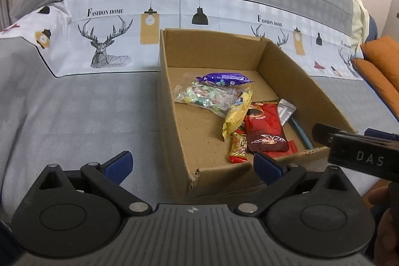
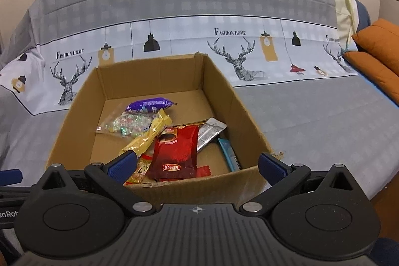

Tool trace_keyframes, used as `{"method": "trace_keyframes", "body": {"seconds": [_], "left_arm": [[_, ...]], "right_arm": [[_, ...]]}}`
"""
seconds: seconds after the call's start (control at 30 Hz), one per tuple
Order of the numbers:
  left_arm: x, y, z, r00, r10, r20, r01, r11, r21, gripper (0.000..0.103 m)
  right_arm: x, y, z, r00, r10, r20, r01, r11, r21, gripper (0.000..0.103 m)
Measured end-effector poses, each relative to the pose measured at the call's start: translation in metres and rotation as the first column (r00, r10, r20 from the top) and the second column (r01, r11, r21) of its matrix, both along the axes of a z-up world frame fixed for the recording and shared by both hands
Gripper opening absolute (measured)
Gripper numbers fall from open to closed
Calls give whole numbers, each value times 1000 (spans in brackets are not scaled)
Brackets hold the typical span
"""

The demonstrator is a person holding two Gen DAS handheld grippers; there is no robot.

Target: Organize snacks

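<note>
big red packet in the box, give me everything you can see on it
The red packet is a glossy, puffy pouch that looks like foil or plastic, with a dark round picture near its top and pale lettering near its bottom. It lies flat on the floor of the cardboard box, near the front wall, looking sealed. A yellow packet touches its left edge; a silver packet borders its right.

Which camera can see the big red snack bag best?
The right wrist view: the red snack bag lies near, facing the camera, inside the cardboard box. The left wrist view shows it farther right, more slanted.
</note>
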State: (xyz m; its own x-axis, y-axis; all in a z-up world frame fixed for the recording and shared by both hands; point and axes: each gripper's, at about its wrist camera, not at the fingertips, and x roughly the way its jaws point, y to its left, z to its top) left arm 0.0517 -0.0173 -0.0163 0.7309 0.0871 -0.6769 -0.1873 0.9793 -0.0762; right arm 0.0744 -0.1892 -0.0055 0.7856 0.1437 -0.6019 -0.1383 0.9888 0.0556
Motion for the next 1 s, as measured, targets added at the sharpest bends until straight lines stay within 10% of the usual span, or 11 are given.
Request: {"method": "trace_keyframes", "body": {"seconds": [1.0], "left_arm": [[6,-2,-2,1000,7,-18,-8,1000,-19,103]], "right_arm": [[8,-2,-6,1000,-10,-27,10,1000,-16,103]]}}
